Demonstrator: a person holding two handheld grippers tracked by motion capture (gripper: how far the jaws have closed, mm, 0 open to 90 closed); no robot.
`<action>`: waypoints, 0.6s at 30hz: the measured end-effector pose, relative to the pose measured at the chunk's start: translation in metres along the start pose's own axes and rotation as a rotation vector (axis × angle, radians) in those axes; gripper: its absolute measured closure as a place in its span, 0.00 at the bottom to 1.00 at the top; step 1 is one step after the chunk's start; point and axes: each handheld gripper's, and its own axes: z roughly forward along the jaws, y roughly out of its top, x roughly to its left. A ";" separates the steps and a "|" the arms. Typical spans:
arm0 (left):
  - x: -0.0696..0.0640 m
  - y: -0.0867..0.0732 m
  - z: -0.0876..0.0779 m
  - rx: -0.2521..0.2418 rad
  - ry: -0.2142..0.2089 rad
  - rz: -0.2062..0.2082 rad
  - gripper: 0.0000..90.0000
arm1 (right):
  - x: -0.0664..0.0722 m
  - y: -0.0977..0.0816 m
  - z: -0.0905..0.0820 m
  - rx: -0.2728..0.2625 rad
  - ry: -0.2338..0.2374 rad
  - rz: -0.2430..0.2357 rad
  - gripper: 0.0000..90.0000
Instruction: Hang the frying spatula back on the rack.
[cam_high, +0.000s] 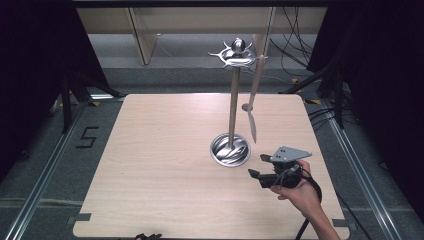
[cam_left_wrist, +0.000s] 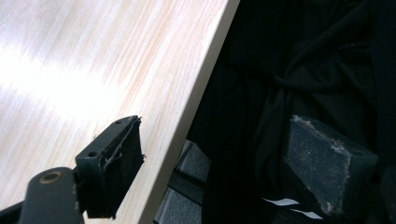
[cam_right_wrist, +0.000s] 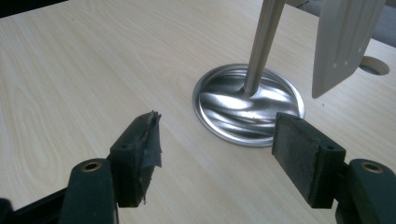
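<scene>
High view: right gripper (cam_high: 258, 167) in a hand (cam_high: 299, 192) low over the near right part of the wooden table (cam_high: 150, 165), jaws spread with nothing between them, aimed toward the steel utensil stand (cam_high: 230, 149). Stand's round base just left of the jaws, apart from them; its post upright, topped by a hooked crown (cam_high: 238, 54). Pale spatula (cam_high: 253, 107) hanging from one hook to the right of the post, blade tip clear of the tabletop. Wide bare board to the left and front of the stand; right table edge close behind the hand.

Left gripper view: left gripper (cam_left_wrist: 212, 158) at the table's near edge, jaws spread and empty, one over the wood, the other over dark cloth (cam_left_wrist: 303, 70) off the board.

Right gripper view: jaws wide apart, worn pads (cam_right_wrist: 144, 144) bare, the base's rim (cam_right_wrist: 205, 121) between and beyond them, untouched. Spatula blade (cam_right_wrist: 341, 42) hanging at upper right, beside a round hole in the table (cam_right_wrist: 375, 66).
</scene>
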 end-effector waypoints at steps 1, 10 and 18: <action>0.001 0.000 -0.001 0.011 0.000 0.008 0.20 | 0.000 -0.001 0.000 -0.002 -0.009 0.003 0.37; -0.002 0.000 -0.001 -0.009 0.016 0.000 0.20 | 0.004 -0.013 0.000 0.020 -0.004 0.021 0.36; -0.002 0.001 0.001 -0.005 0.007 0.008 0.19 | 0.005 -0.025 -0.001 0.041 0.003 0.039 0.34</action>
